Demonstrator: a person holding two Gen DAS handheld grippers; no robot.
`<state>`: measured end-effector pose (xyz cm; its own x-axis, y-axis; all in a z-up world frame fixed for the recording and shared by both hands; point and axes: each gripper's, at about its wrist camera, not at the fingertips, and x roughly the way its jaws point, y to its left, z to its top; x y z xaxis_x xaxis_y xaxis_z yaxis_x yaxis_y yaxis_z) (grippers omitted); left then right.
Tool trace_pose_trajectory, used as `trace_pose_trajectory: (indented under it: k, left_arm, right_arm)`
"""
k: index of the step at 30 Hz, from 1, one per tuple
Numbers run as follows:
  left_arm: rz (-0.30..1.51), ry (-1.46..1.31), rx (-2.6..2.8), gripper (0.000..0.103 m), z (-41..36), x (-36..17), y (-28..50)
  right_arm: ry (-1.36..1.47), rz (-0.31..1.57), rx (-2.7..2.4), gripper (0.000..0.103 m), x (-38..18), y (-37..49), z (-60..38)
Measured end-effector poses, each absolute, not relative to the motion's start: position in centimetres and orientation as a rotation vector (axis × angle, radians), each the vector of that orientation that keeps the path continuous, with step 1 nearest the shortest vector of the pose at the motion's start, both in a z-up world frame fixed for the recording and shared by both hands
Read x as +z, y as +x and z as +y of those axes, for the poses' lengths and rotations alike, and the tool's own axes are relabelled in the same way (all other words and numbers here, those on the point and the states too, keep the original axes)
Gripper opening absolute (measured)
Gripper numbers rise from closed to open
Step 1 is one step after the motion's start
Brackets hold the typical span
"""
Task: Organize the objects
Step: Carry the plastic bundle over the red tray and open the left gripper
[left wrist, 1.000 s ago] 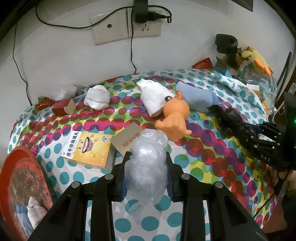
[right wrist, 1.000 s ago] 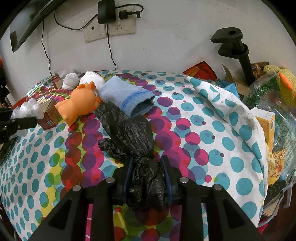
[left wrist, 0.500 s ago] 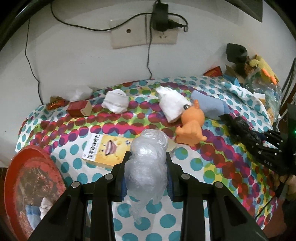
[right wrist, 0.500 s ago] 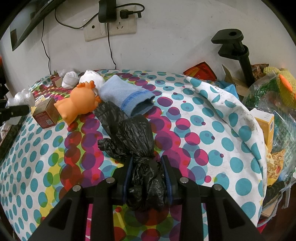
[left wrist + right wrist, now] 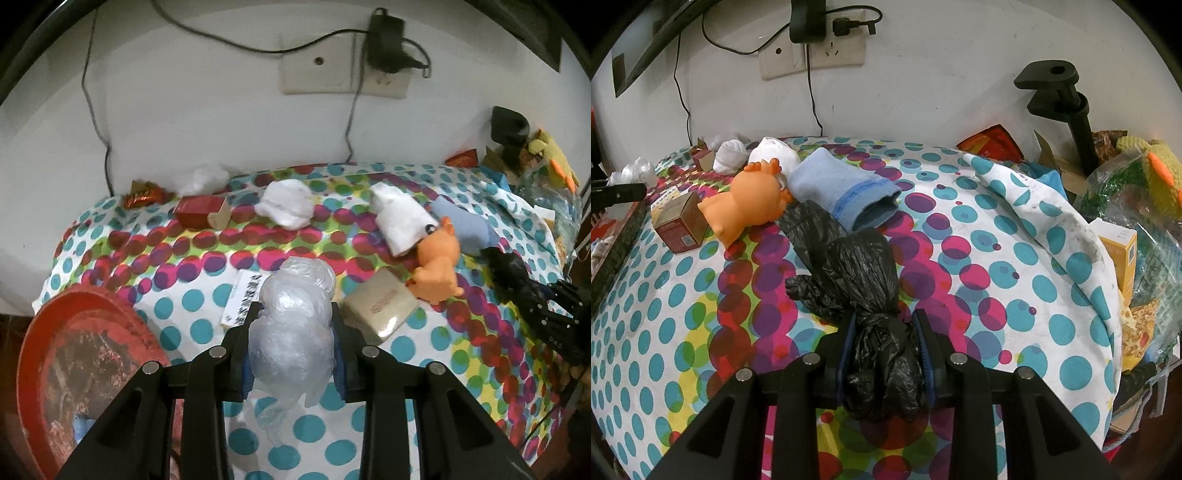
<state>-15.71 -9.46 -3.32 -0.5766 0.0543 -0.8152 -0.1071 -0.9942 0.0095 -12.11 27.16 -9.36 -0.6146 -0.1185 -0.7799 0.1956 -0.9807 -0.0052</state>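
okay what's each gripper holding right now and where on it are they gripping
The left gripper is shut on a crumpled clear plastic bag, clamped around its middle. The right gripper is shut on a black plastic bag, pinched at its bunched, knotted end.

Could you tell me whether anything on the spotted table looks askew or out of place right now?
Yes. The orange toy lies tipped on its side against the blue sock, and the tablecloth is rucked up into a fold at the right edge, baring clutter there. Crumpled white socks lie scattered near the wall.

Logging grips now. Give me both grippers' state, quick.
Left gripper: closed on the clear plastic bag.
Right gripper: closed on the black plastic bag.
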Motion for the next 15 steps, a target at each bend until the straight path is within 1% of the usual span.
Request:
trace_pose_trajectory:
  k: [15]
  left_arm:
    - [0.030, -1.441, 2.765, 0.030, -14.1, -3.9, -14.9]
  right_arm:
    - [1.282, 0.140, -2.674, 0.032, -9.4, -12.1, 27.1]
